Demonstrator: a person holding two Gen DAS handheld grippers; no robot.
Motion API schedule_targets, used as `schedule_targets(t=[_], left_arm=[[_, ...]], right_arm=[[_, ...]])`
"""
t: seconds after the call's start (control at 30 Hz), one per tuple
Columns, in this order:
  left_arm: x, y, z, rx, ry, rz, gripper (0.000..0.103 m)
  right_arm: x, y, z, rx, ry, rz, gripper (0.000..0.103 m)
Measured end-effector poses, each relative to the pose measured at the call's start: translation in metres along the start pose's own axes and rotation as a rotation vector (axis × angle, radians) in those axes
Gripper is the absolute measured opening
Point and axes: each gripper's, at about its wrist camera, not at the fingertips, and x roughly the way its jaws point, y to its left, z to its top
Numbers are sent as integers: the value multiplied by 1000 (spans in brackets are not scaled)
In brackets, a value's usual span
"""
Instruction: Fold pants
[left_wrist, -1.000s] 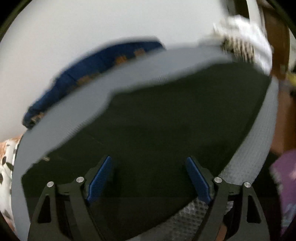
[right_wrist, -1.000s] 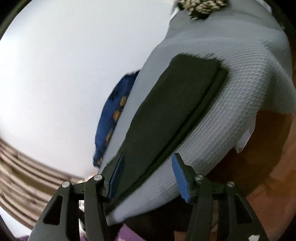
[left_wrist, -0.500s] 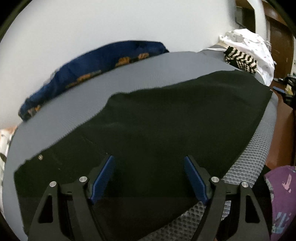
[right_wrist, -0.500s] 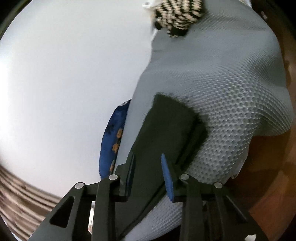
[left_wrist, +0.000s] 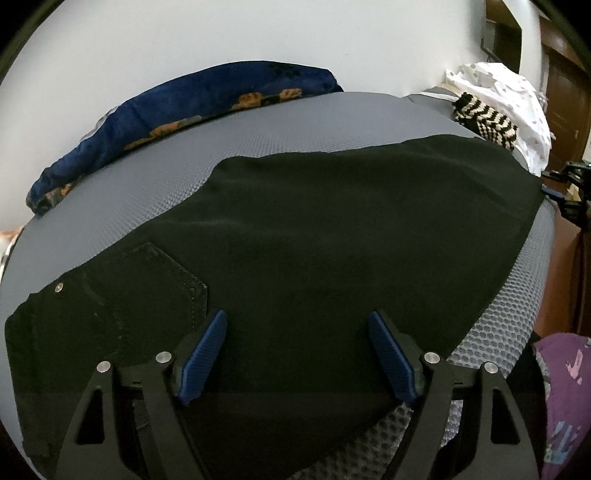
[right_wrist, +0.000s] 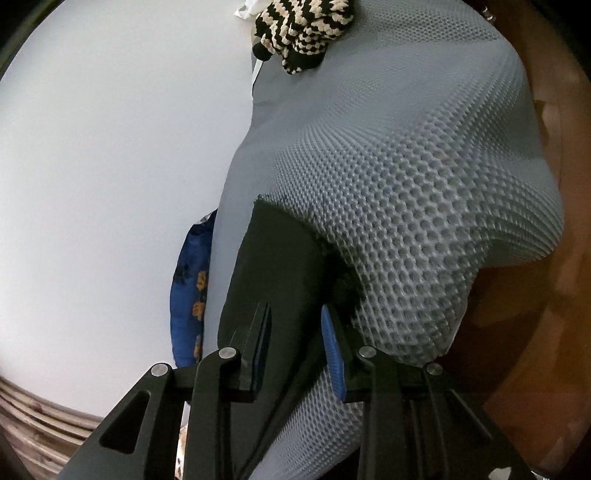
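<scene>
Black pants (left_wrist: 332, 236) lie flat across a grey mesh-covered bed (left_wrist: 303, 122), waist with a back pocket and a rivet at the left. My left gripper (left_wrist: 297, 325) is open just above the pants' near edge. My right gripper (right_wrist: 293, 314) has narrowed its jaws around the pants' hem end (right_wrist: 273, 266), which stands between the pads; I cannot tell whether the pads grip the cloth. The right gripper also shows at the far right of the left wrist view (left_wrist: 569, 199).
A blue patterned blanket (left_wrist: 177, 110) lies along the white wall behind the bed. A black-and-cream knit (left_wrist: 484, 118) and a white cloth (left_wrist: 502, 88) sit at the bed's far right end. A purple cloth (left_wrist: 565, 387) hangs low right. Wooden furniture (right_wrist: 546, 295) borders the bed.
My right gripper moved in along the pant leg to its hem and its jaws narrowed a lot. My left gripper steadied over the pants and stayed open.
</scene>
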Motion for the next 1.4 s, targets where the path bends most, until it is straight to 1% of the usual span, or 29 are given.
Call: schedule_targets(t=[0.1, 0.17, 0.2, 0.23, 0.27, 0.37, 0.5, 0.53, 0.63, 0.7, 0.77, 0.8, 0.87, 0.93, 0.97, 1.0, 1.03, 1.07, 1.1, 1.17, 1.27, 1.33, 1.37, 1.4], left_arm=[[1, 0, 1, -3, 0, 1, 82], [1, 2, 1, -1, 0, -1, 83], [2, 2, 1, -2, -2, -1, 84], [2, 2, 1, -3, -3, -1, 85], [3, 2, 1, -4, -3, -1, 85], [3, 2, 2, -2, -2, -2, 86], [3, 2, 2, 0, -1, -7, 86], [3, 2, 2, 1, -2, -8, 86], [4, 4, 2, -2, -7, -12, 87], [4, 4, 1, -1, -9, -12, 87], [4, 4, 1, -1, -8, -12, 87], [4, 3, 1, -1, -8, -12, 88], [4, 2, 1, 1, -6, -12, 88], [5, 2, 1, 3, -4, -14, 88], [5, 2, 1, 3, -5, -15, 89], [5, 2, 0, 3, -8, -15, 89], [5, 2, 0, 4, -11, -15, 90], [5, 1, -1, 5, -15, -14, 91], [5, 1, -1, 6, -16, -14, 92], [6, 1, 0, 5, -16, -15, 92], [6, 0, 0, 5, -16, -13, 93], [6, 1, 0, 7, -16, -14, 93], [6, 1, 0, 6, -17, -14, 93], [6, 1, 0, 6, -19, -14, 93]], right_arm=[[6, 3, 0, 8, 3, 4, 29], [13, 6, -3, 6, 22, 8, 29], [16, 9, -5, -12, 26, -7, 26], [19, 13, -7, -43, 19, -42, 21], [20, 13, -8, -48, 18, -67, 7], [14, 8, -11, -17, -8, -62, 5], [-1, 20, -17, -40, -45, -52, 5], [-6, 25, -19, -58, -51, -64, 5], [-8, 21, -18, -52, -31, -104, 5], [-3, 6, -18, 1, -5, -120, 4], [-3, -6, -17, 53, -2, -85, 3], [-5, -6, -17, 53, -5, -78, 4], [-16, -7, -17, 49, -48, -70, 10], [-33, -9, -15, 49, -96, -82, 13], [-41, -8, -14, 37, -122, -91, 18], [-48, -8, -12, 26, -145, -96, 29], [-53, -9, -10, 15, -152, -95, 36], [-53, -9, -8, 4, -143, -93, 47], [-49, -8, -6, -19, -122, -89, 52], [-38, -1, -5, -63, -90, -90, 53], [-21, 13, -7, -130, -49, -114, 53], [-12, 19, -10, -154, -36, -119, 49], [-7, 21, -10, -161, -15, -118, 29], [0, 19, -11, -170, 14, -136, 8]])
